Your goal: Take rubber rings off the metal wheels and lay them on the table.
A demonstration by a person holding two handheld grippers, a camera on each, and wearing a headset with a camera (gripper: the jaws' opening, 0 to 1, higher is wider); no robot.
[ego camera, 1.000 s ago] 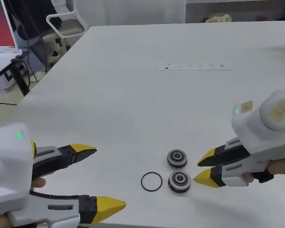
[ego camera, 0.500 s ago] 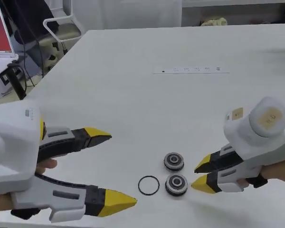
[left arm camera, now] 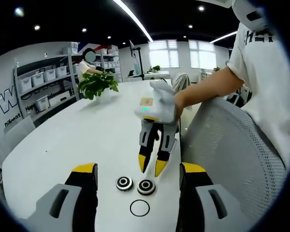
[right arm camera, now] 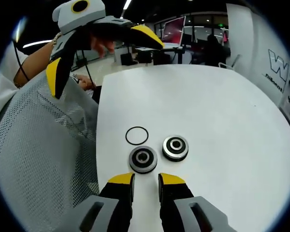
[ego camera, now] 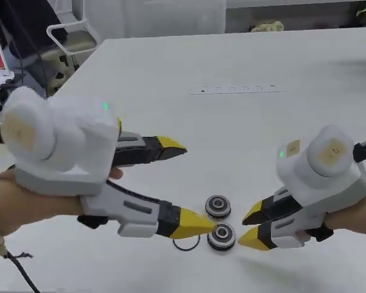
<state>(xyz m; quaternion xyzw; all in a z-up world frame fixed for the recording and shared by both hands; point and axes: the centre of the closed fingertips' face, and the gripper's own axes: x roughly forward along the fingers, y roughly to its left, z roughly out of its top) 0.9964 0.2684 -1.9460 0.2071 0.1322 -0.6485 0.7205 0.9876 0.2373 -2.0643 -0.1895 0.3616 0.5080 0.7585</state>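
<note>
**A:** How far along is it?

**B:** One rubber ring (ego camera: 184, 246) is off. It lies flat on the white table (ego camera: 250, 128), just beside the nearer metal wheel (ego camera: 221, 235). In the head view a yellow jaw crosses part of it. The right gripper view shows the whole circle, clear of both wheels.

**A:** And the other wheel?

**B:** The farther metal wheel (ego camera: 218, 206) sits right behind the nearer one, the two almost touching and both lying flat. Each shows a dark band round its rim, so I judge at least one ring is left to pull. The detail is too small to say which wheel the loose ring came from, or whether either is now bare.

**A:** What are the grippers doing?

**B:** The left gripper (ego camera: 199, 186) hangs over the table to the left of the wheels. Its jaws are spread wide and hold nothing, and the lower tip reaches in close to the nearer wheel, above the loose ring. The right gripper (ego camera: 241, 231) points at the nearer wheel from the other side. Its jaws are drawn in to a slim gap with nothing between them, and the tips stop just short of the wheel's edge.

**A:** So what remains?

**B:** By my reading, roughly half or more. Neither wheel is gripped yet. One would need steadying while its band is peeled off and laid beside the first ring.
</note>
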